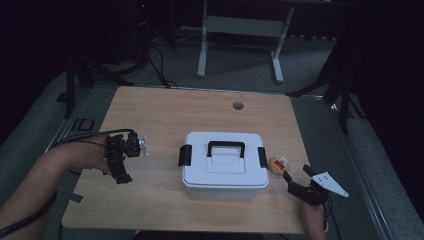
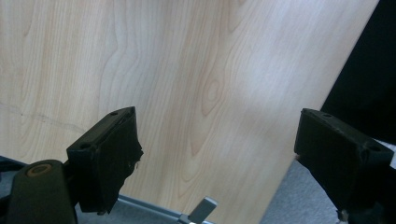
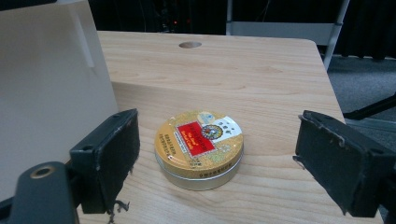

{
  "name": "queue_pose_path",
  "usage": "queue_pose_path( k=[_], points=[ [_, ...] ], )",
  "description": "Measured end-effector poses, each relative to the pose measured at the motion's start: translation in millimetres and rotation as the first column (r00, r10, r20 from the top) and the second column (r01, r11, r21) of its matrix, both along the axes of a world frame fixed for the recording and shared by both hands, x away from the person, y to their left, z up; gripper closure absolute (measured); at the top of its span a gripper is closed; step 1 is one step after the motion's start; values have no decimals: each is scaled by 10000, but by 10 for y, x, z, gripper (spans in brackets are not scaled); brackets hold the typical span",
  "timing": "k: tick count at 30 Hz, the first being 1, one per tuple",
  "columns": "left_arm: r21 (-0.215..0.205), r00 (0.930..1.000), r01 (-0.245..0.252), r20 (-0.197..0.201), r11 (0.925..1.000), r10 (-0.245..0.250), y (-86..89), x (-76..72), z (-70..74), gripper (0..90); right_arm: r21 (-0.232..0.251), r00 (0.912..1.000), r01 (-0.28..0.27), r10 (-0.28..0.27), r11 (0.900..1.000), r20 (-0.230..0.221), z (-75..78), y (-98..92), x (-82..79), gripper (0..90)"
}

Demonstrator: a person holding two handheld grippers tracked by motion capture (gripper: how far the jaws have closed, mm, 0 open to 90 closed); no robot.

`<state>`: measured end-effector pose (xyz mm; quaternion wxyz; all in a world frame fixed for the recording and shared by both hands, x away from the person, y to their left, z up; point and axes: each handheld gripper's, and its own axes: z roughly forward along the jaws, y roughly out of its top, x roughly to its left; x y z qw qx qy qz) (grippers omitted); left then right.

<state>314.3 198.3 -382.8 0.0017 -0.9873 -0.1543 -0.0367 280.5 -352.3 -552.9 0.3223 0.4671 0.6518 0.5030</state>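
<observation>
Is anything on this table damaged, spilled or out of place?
Nothing is spilled or askew. The white box sits shut and square on the table, and the round tin lies flat beside it. One small oddity: the black padding on the right gripper is frayed, with threads hanging from its edges.

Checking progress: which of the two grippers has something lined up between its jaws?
The right gripper: its open jaws flank the round gold tin. The left gripper faces bare table.
</observation>
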Motion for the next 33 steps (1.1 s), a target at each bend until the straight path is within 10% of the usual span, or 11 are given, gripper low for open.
queue_pose_path(
  k=[13, 16, 33],
  points=[
    [-904, 9987, 286, 438, 9955, -247, -169, 66, 137, 133, 31, 10000, -3, 3, 10000, 12, -1, -4, 1, 134],
    [-1773, 9990, 335, 352, 9836, -277, -218, 92, 193, 133, 26, 10000, 2, -2, 10000, 15, -1, -5, 1, 134],
    [-801, 9958, 898, 268, 9927, -879, -683, 247, 163, 138, 66, 10000, -25, 25, 10000, 1, 0, -9, 0, 134]
  ],
)
